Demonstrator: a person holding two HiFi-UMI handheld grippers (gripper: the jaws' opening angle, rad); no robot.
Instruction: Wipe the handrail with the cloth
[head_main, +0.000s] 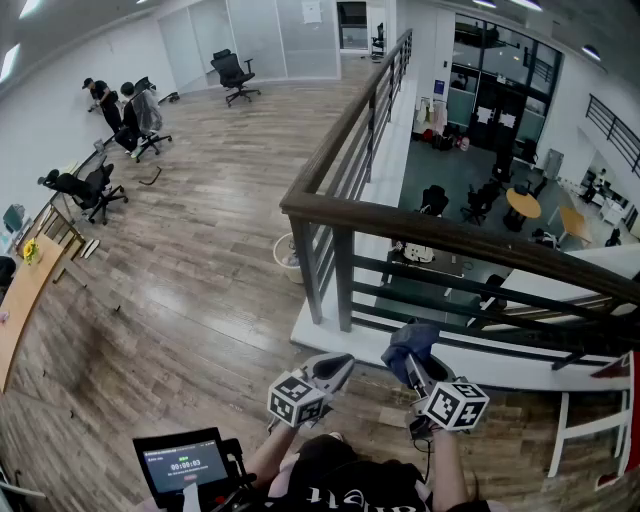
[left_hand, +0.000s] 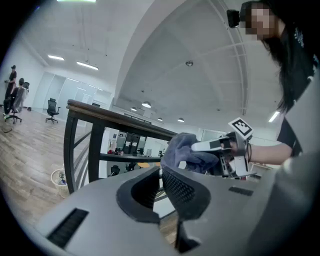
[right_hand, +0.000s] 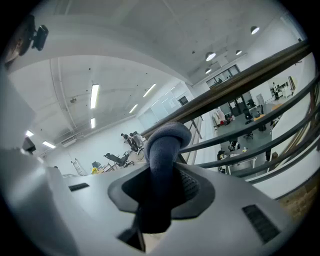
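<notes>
Right gripper view, right tool (right_hand: 167, 174) clamping cloth (right_hand: 167, 142), handrail (right_hand: 240, 82) beyond

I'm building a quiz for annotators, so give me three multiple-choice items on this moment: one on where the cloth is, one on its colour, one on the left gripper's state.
1. Where is the cloth?
A) draped on a chair
B) between the jaws of the right gripper
C) on the floor

2. What colour is the cloth?
A) yellow
B) white
C) blue-grey

3. How do the jaws of the left gripper stand?
A) together, empty
B) shut on the cloth
C) wide around a baluster

Answers:
1 B, the right gripper view shows it clamped there.
2 C, it looks blue-grey in every view.
3 A, the left gripper view shows the jaws meeting with nothing between.
</notes>
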